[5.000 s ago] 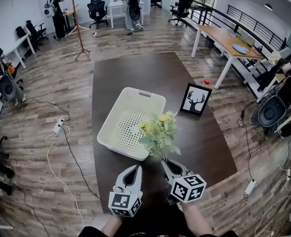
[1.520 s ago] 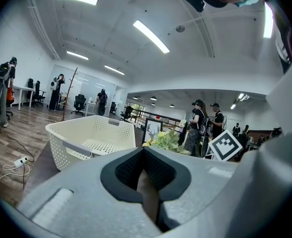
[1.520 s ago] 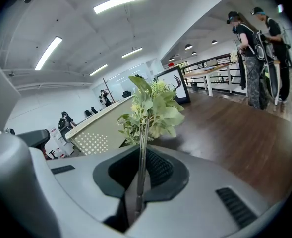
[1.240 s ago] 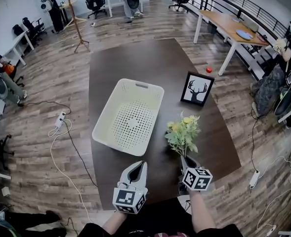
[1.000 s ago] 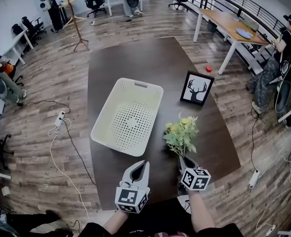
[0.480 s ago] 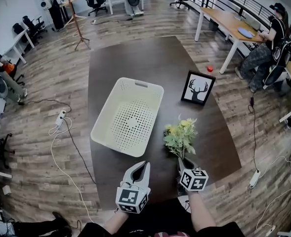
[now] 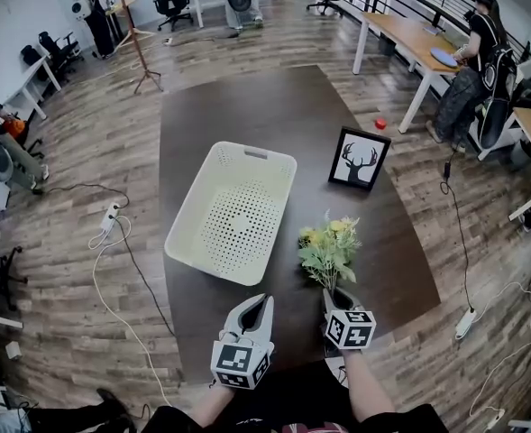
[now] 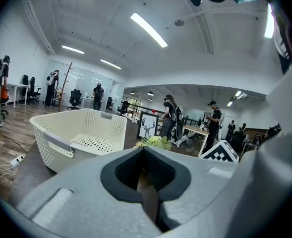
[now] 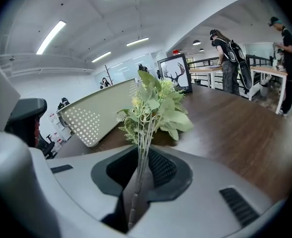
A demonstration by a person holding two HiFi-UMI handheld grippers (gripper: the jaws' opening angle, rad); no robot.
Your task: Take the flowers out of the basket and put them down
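Note:
The flowers, yellow blooms with green leaves, are out of the white basket and rest low over the dark table to its right. In the right gripper view the flowers rise from between the jaws of my right gripper. Those jaws have just been opening; the thin stems still run through a narrow gap and the pads no longer press them. In the head view my right gripper sits just behind the bunch. My left gripper hovers shut and empty near the table's front edge.
A framed deer picture stands on the table beyond the flowers. The basket lies ahead-left of my left gripper. Desks, chairs and people fill the room around; a small red object lies on the floor.
The flowers went from over the basket's near corner to the table at its right and sank lower. My right gripper drew slightly toward me. The left gripper stayed put.

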